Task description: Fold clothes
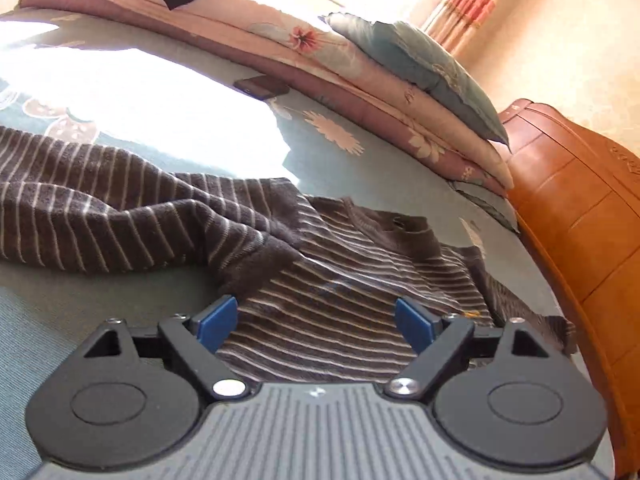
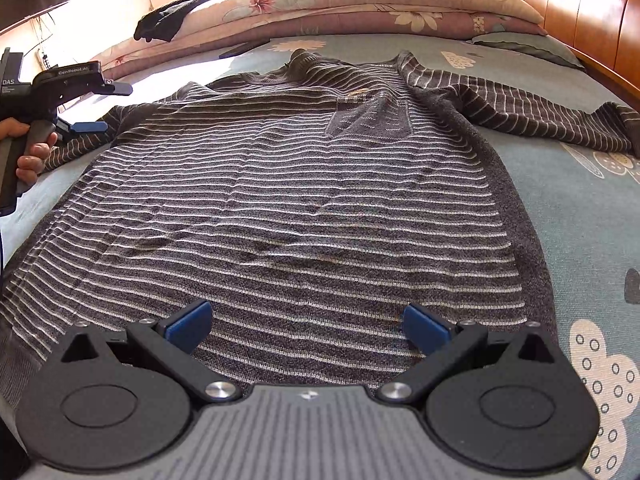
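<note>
A dark brown sweater with thin white stripes (image 2: pixel 304 184) lies flat on the bed, front up, chest pocket (image 2: pixel 372 118) showing. One sleeve (image 2: pixel 540 112) stretches out to the right. My right gripper (image 2: pixel 307 326) hovers open over the hem, blue pads wide apart with nothing between them. At the sweater's left shoulder a hand (image 2: pixel 32 152) holds my left gripper (image 2: pixel 104 107), which is open. In the left wrist view the left gripper (image 1: pixel 316 322) is open just above the sweater (image 1: pixel 328 280), beside a rumpled sleeve (image 1: pixel 100 216).
The blue-green patterned sheet (image 2: pixel 580 208) surrounds the sweater. Folded floral quilts (image 2: pixel 360 4) and a pillow (image 1: pixel 420 60) are stacked at the back, with a black garment (image 2: pixel 176 16) on them. A dark phone (image 1: pixel 262 87) lies near the quilts. The wooden headboard (image 1: pixel 580 220) borders the bed.
</note>
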### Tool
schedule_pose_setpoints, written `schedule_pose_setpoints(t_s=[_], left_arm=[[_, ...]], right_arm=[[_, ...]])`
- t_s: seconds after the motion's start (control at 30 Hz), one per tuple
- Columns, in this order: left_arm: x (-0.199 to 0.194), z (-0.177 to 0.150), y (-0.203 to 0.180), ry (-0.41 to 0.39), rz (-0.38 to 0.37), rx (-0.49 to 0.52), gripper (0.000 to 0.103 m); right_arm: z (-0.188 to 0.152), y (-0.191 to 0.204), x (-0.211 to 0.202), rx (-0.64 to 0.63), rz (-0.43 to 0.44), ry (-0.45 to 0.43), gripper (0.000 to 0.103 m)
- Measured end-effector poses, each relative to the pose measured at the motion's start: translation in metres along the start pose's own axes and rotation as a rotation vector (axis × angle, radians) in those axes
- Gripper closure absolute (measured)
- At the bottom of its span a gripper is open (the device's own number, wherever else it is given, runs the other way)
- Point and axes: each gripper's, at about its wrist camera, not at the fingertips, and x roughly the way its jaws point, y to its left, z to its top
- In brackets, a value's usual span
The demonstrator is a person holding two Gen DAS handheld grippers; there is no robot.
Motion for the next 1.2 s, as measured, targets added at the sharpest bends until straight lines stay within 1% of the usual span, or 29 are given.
schedule_pose_setpoints(t_s=[0.1,0.13,0.2,0.23,0.5,0.57,0.63,0.7,0.77,0.83,1.0,1.13,1.2], left_arm=[[-0.002,-0.009,-0.007,0.041,-0.066,0.011,0.017],[-0.002,-0.012,-0.007,0.046,-0.048,0.017,0.017],[-0.002,-0.017,0.002,0.036,0.088,0.034,0.017],[-0.004,-0.019,0.002,0.031,0.124,0.045,0.018],[-0.033,-0.027,-0.045,-0.007,0.077,0.173,0.017],[-0.033,-0.030,-0.064,0.004,0.038,0.214,0.016],[-0.028,-0.034,-0.083,0.009,0.018,0.275,0.016],[-0.021,-0.041,-0.098,0.016,0.017,0.342,0.016],[-0.011,-0.047,-0.105,0.033,0.026,0.383,0.016],[0.001,-0.051,-0.102,0.063,0.045,0.380,0.016],[0.021,-0.054,-0.076,0.155,0.130,0.294,0.016],[0.008,-0.046,-0.072,0.152,0.113,0.229,0.016],[0.001,-0.042,-0.071,0.145,0.103,0.202,0.016]], right_arm=[[-0.001,0.002,0.000,-0.020,-0.011,-0.001,0.000],[-0.002,0.002,0.000,-0.024,-0.013,-0.001,0.000],[-0.002,0.002,-0.001,-0.028,-0.016,-0.002,0.000],[-0.003,0.001,-0.001,-0.029,-0.017,-0.003,0.000],[-0.004,-0.003,-0.003,-0.019,-0.022,-0.007,0.000],[-0.005,-0.002,-0.002,-0.023,-0.024,-0.008,0.000],[-0.005,-0.002,-0.002,-0.029,-0.026,-0.010,0.000],[-0.006,-0.002,-0.002,-0.033,-0.025,-0.012,0.000],[-0.007,-0.003,-0.002,-0.036,-0.023,-0.013,0.000],[-0.007,-0.003,-0.002,-0.037,-0.021,-0.014,0.000],[-0.008,-0.004,-0.001,-0.049,-0.019,-0.018,0.000],[-0.009,-0.005,-0.001,-0.080,-0.013,-0.028,0.000],[0.000,-0.007,-0.006,-0.067,0.012,-0.018,0.001]])
